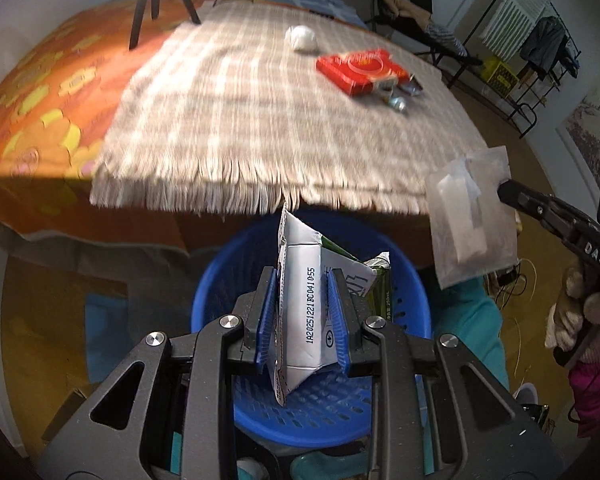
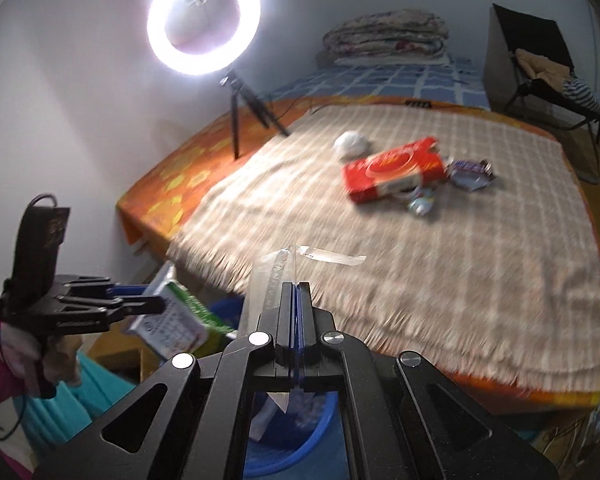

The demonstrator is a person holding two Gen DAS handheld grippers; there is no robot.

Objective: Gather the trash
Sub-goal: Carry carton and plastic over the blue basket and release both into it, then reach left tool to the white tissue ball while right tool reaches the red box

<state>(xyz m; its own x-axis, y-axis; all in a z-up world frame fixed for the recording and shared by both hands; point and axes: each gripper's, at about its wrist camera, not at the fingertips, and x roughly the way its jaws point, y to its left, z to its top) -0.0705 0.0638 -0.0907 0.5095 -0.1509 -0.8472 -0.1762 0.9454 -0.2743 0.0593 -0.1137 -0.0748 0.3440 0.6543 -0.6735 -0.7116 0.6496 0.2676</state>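
Silver carton (image 1: 300, 300) stamped "1A20251221" pinched in left claw (image 1: 302, 280) — right claw (image 2: 296, 292) pinches clear wrapper (image 2: 276, 276)

Lit ring light (image 2: 203, 24) standing on tripod (image 2: 244, 116) beside checked fringed blanket (image 1: 260, 120); folded quilts (image 2: 384, 36) lying stacked at far end; clothes hanging on drying rack (image 1: 548, 44); orange flowered cloth (image 1: 40, 92) spreading underneath blanket.
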